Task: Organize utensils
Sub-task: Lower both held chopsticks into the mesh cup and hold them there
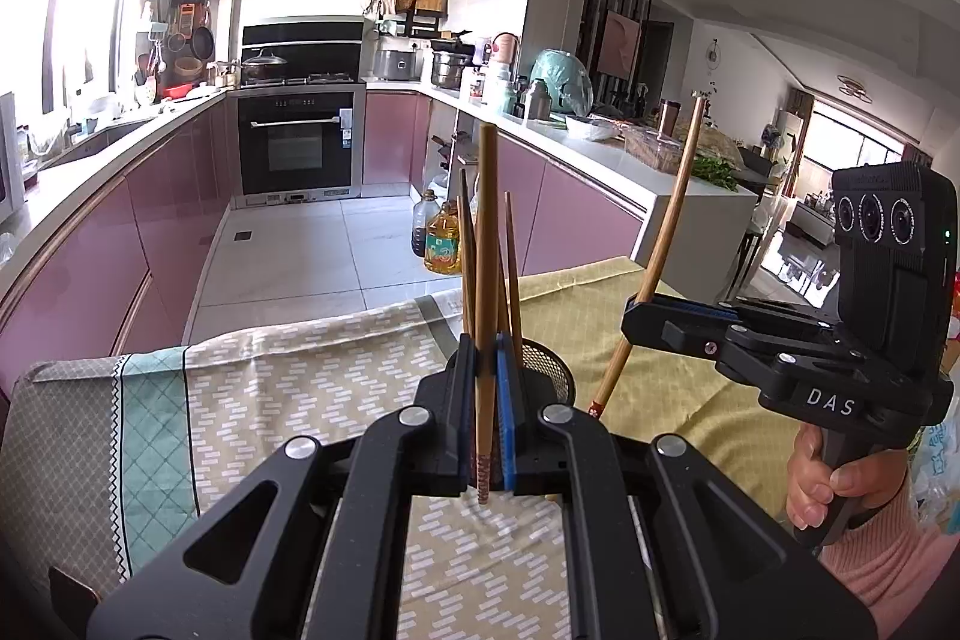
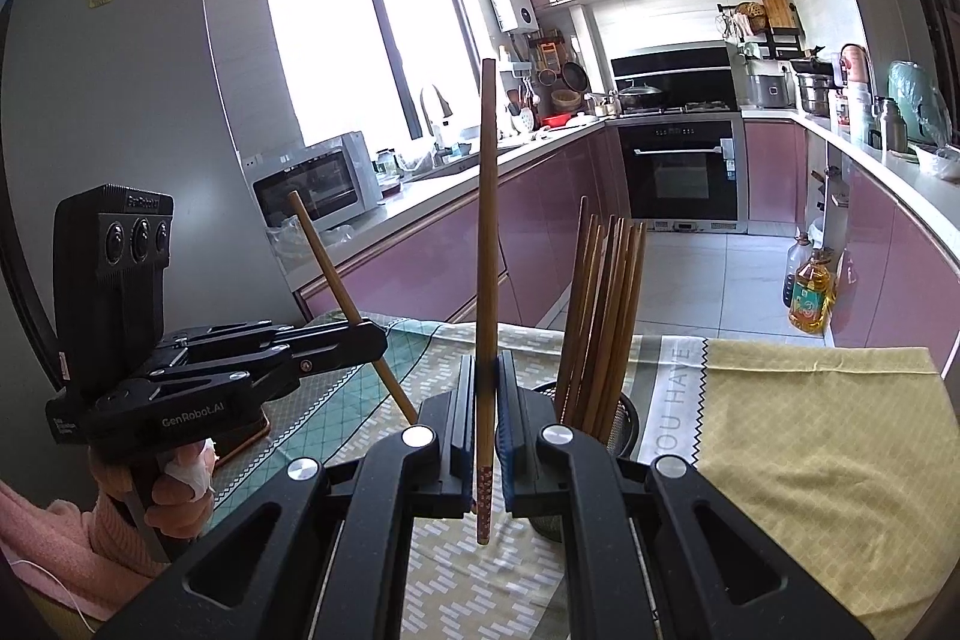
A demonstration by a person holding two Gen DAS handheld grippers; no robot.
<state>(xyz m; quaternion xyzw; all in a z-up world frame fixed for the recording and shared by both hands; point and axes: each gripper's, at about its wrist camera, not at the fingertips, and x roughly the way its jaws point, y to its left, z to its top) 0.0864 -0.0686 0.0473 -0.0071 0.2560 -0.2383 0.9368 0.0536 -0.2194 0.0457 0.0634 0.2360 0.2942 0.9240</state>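
My left gripper (image 1: 486, 370) is shut on a wooden chopstick (image 1: 486, 250) held upright above the table. It also shows in the right wrist view (image 2: 378, 340), its chopstick (image 2: 336, 274) leaning. My right gripper (image 2: 486, 382) is shut on another upright chopstick (image 2: 487, 232). It shows in the left wrist view (image 1: 630, 316), its chopstick (image 1: 666, 232) tilted. A black mesh holder (image 2: 624, 418) with several chopsticks (image 2: 606, 304) stands just right of my right gripper and behind my left gripper (image 1: 549, 367).
The table carries a patterned cloth (image 1: 300, 376) and a yellow cloth (image 2: 828, 430). Beyond the table's far edge lie a tiled floor, oil bottles (image 2: 810, 292) and pink kitchen cabinets (image 1: 90, 268). A fridge (image 2: 120, 70) stands at the left.
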